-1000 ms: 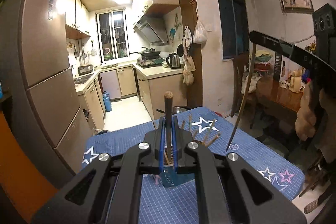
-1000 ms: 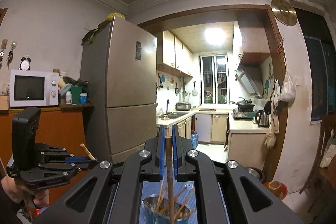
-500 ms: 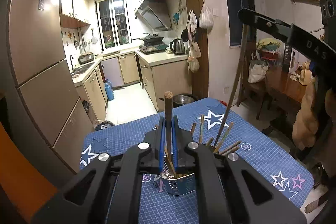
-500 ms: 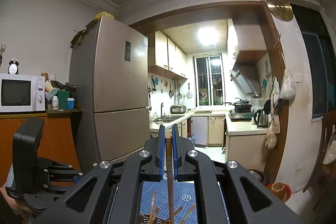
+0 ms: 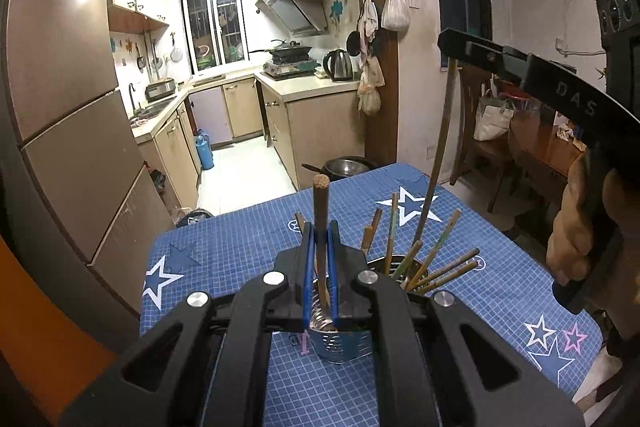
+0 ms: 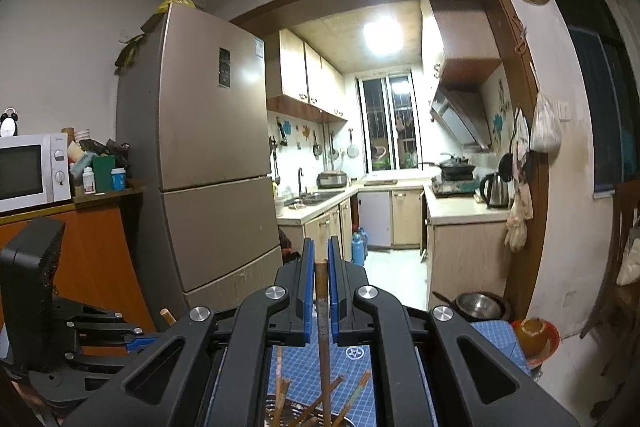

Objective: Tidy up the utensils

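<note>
Left gripper [image 5: 320, 247] clenched on an upright chopstick [image 5: 320, 203], lower end down inside the metal holder [image 5: 344, 341]. Right gripper [image 6: 320, 259] likewise clamped on a long chopstick [image 5: 440, 155], tip dipping among the other chopsticks [image 5: 436, 259] splayed in that holder. Holder standing on the blue starred tablecloth [image 5: 240, 239].

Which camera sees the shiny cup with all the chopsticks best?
The left wrist view. There the metal cup stands on the blue star tablecloth, with its slotted wall and the chopsticks fanning out. The right wrist view only catches its rim at the bottom edge, mostly hidden behind the tool.
</note>
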